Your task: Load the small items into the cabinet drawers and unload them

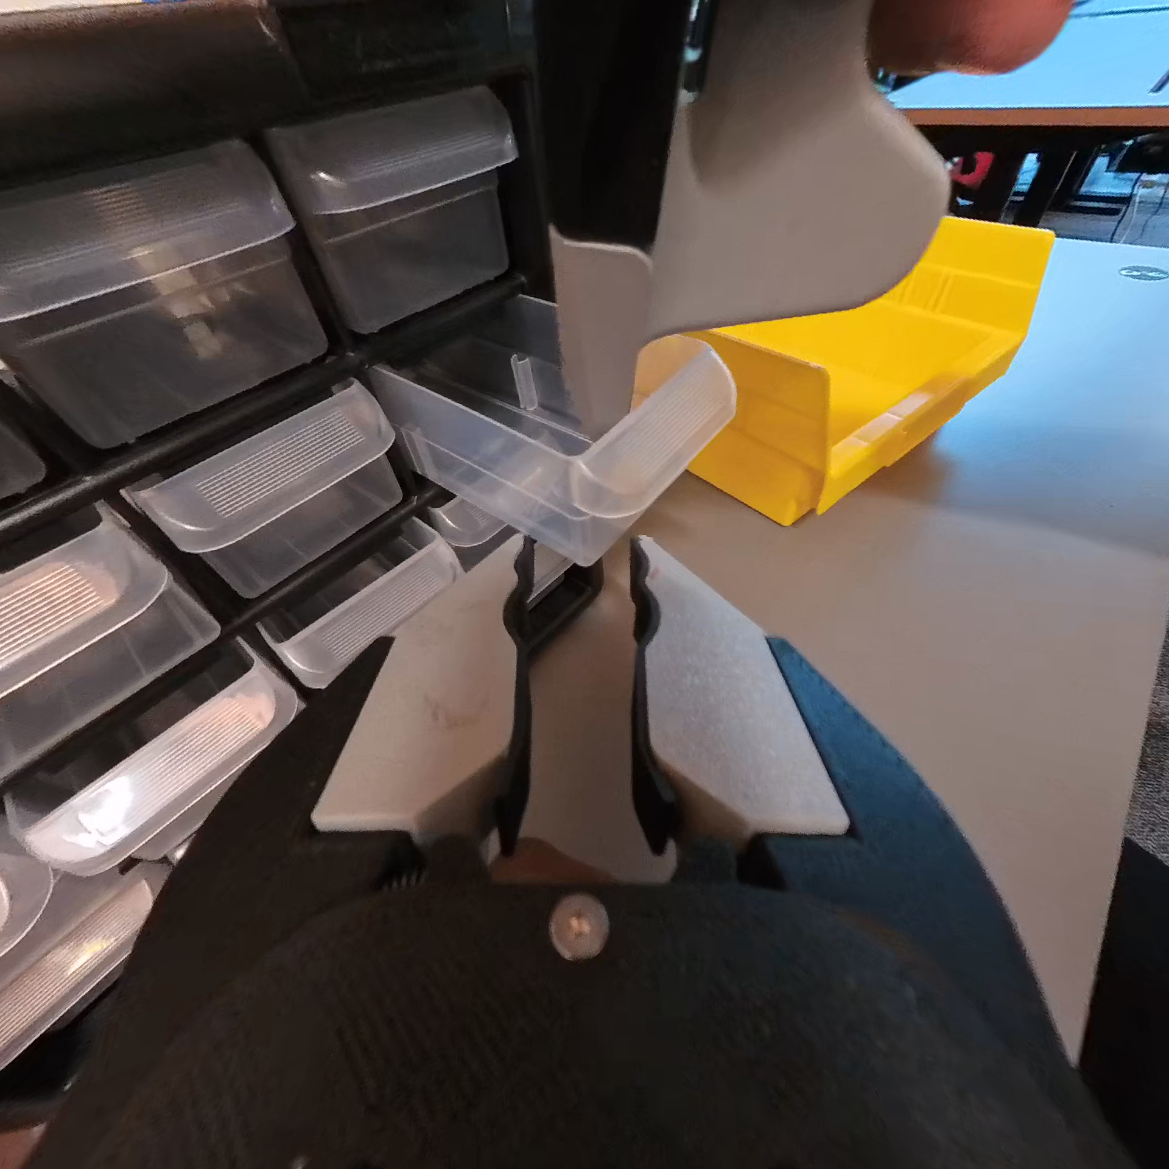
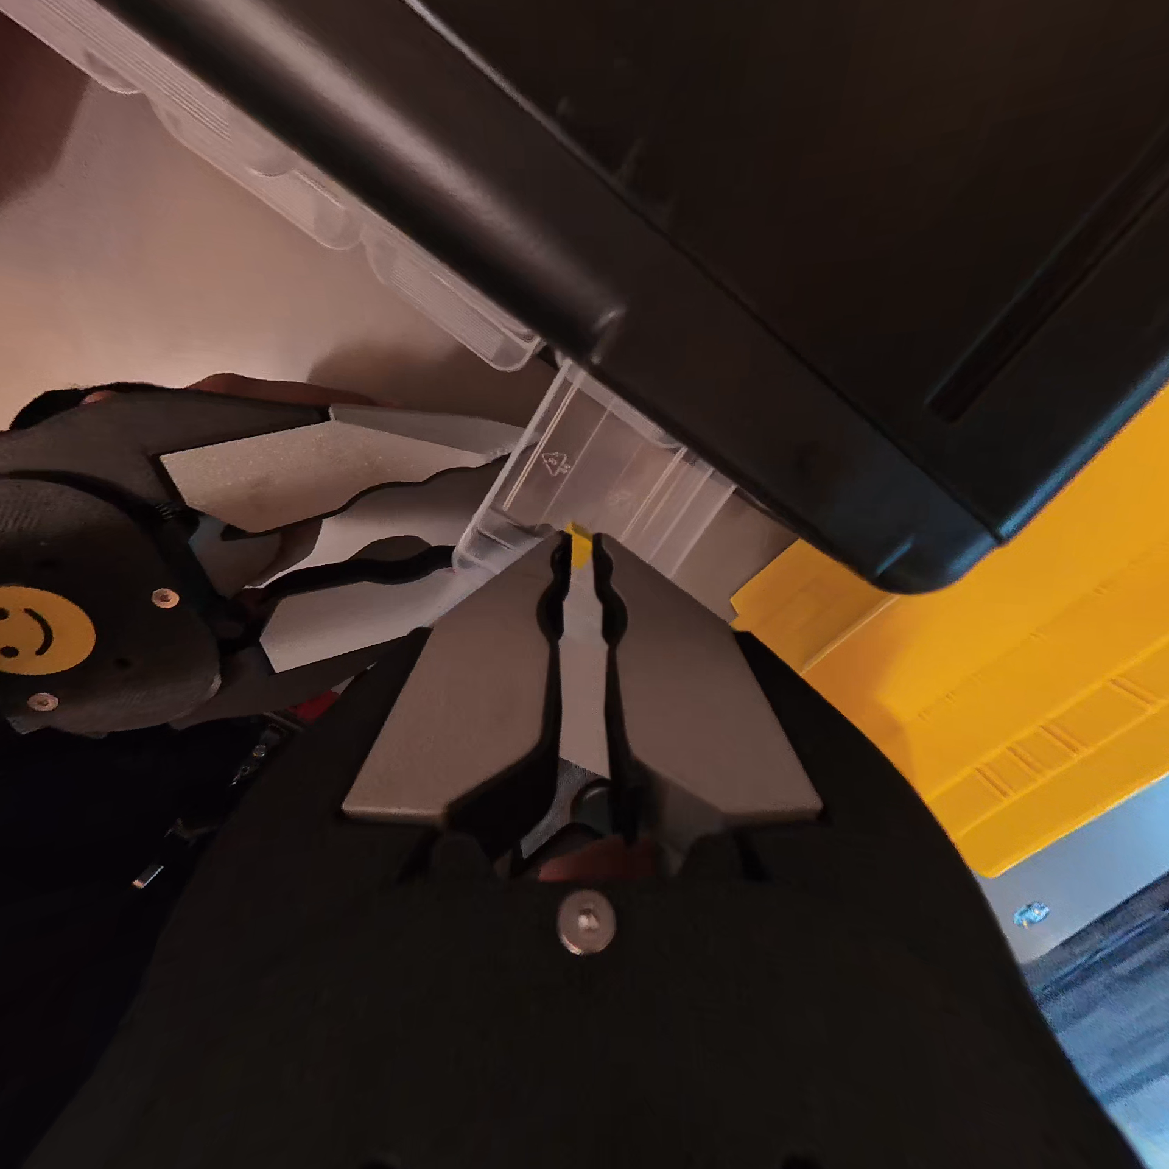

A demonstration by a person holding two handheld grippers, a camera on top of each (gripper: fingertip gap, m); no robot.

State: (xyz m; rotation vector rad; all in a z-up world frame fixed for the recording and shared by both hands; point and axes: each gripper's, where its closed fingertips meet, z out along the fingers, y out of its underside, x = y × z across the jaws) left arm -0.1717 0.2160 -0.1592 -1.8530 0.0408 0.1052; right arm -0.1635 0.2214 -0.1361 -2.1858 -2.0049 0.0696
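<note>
A clear plastic drawer [image 1: 506, 462] stands pulled partway out of a black small-parts cabinet [image 1: 405, 44], in the column at the cabinet's right edge, its ribbed front lip jutting toward the camera. The left gripper [image 1: 579, 550] sits just below the drawer's front corner with its black fingertips [image 1: 522, 569] spread apart; nothing is pinched between them, though the drawer's lower corner lies right at their tips and contact cannot be judged. The right gripper [image 2: 579, 547] reaches in from above the drawer, its grey body filling the upper part of the left wrist view. Seen from its own camera, its tips are nearly closed on a small yellow piece [image 2: 579, 544] at the drawer's underside; what that piece is cannot be told. Other clear drawers [image 1: 265, 487] fill the cabinet's front in rows, all pushed in. A yellow storage bin [image 1: 885, 392] rests on the grey table [image 1: 917, 632] just beside the cabinet.
</note>
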